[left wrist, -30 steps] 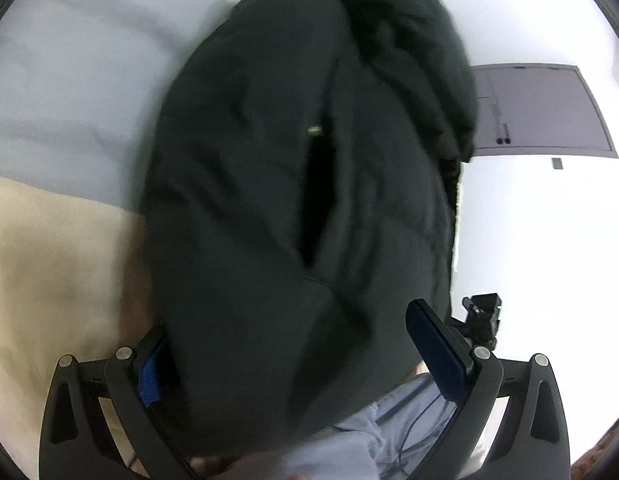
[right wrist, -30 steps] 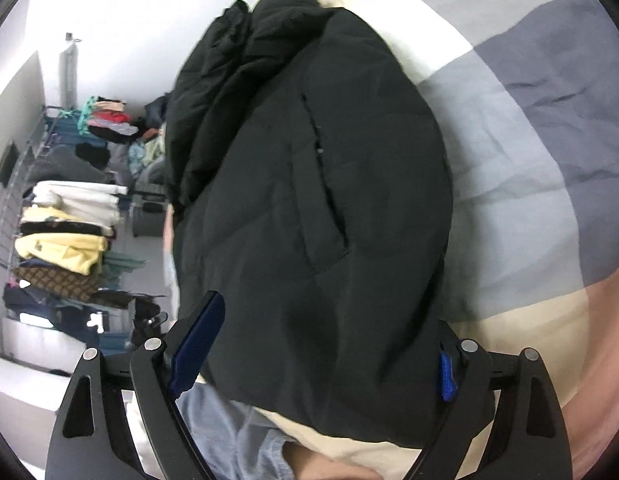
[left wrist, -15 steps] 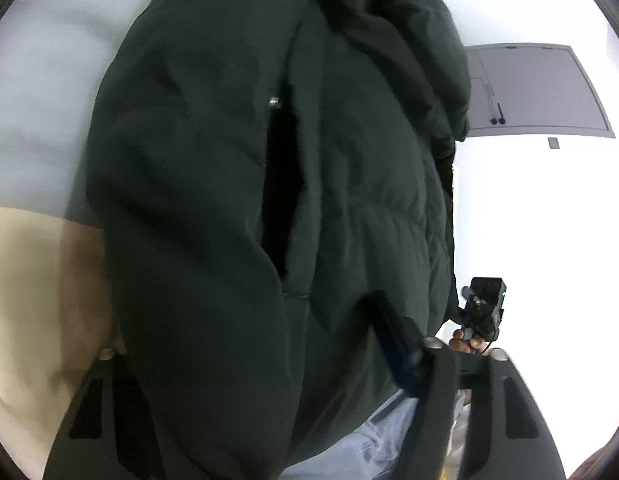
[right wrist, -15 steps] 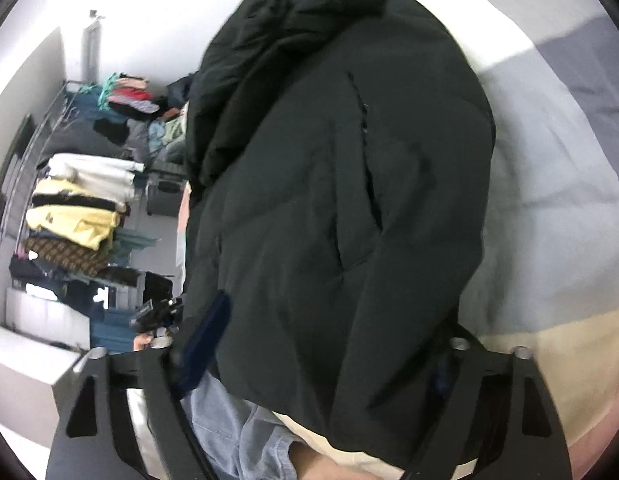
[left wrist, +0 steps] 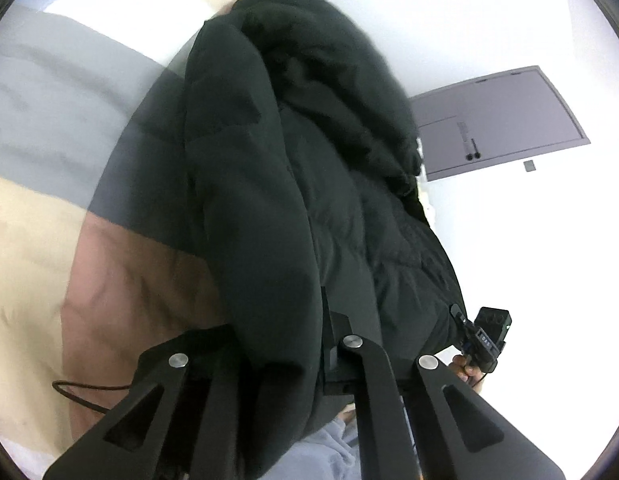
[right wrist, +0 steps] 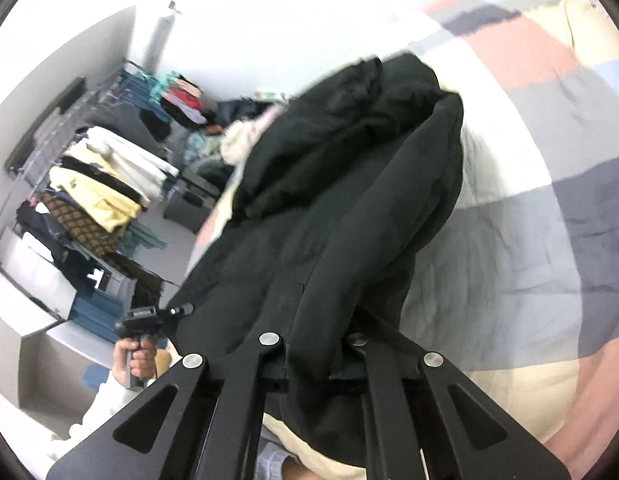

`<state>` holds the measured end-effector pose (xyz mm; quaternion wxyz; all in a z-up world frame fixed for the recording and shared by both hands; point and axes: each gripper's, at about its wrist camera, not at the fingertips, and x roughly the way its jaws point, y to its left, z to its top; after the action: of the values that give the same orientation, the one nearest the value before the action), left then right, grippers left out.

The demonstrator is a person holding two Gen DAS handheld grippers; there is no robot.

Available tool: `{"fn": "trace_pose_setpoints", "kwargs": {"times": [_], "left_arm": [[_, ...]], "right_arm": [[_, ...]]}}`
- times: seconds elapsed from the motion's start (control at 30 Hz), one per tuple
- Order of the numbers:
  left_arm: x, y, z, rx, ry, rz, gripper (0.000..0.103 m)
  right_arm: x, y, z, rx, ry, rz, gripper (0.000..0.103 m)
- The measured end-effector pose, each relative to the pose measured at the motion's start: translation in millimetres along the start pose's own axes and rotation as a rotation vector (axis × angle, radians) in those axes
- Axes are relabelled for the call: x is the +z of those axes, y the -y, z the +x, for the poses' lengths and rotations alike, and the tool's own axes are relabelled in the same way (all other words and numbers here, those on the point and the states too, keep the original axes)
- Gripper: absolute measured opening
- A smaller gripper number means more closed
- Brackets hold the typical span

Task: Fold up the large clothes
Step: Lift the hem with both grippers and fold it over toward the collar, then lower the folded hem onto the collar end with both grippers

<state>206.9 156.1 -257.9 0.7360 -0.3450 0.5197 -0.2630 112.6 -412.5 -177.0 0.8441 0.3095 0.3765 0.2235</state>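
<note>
Two claws, each clamped tight on the near hem of one black puffer jacket (left wrist: 293,208). Left claw (left wrist: 325,344) pinched shut on a thick padded fold at the bottom edge, pads buried in fabric; right claw (right wrist: 309,356) likewise closed on a rolled fold of the same hem. Jacket draped lengthwise across the bed's colour-block duvet (right wrist: 529,216), near end raised off the bedding, far end with its bunched collar or hood resting on the cover, toward the edge of the bed (left wrist: 37,248). Opposite claw glimpsed at the frame edge in each view (left wrist: 485,336), gripped by a bare hand (right wrist: 135,356) above a white sleeve. Clothes rack (right wrist: 89,184) packed with garments well apart, against the wall; grey door (left wrist: 497,120) beyond the jacket in the left view. Judged as the start of a fold, hem about to be carried over toward the collar. Risks, as a guess: slick, puffy shell sliding out of a shallow pinch, since only an outer roll seemed caught rather than all layers; bulky filling springing the fold back open; uneven lift between the two sides skewing the fold line; far end dragged across the duvet and bunching rather than staying put; sleeves, hidden here, possibly spilling out sideways.
</note>
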Motion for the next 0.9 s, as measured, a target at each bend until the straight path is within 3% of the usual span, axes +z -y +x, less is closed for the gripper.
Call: {"fn": "trace_pose_setpoints", "kwargs": {"times": [0.23, 0.6, 0.9], "left_arm": [[-34, 24, -30, -0.024, 0.032, 0.020, 0.004], [-65, 72, -112, -0.097, 0.129, 0.064, 0.004], [-97, 93, -152, -0.087, 0.134, 0.090, 0.005]], "right_arm": [[-15, -24, -42, 0.018, 0.052, -0.037, 0.003], [-36, -77, -117, 0.086, 0.171, -0.114, 0.003], [-79, -111, -167, 0.124, 0.199, -0.156, 0.003]]}}
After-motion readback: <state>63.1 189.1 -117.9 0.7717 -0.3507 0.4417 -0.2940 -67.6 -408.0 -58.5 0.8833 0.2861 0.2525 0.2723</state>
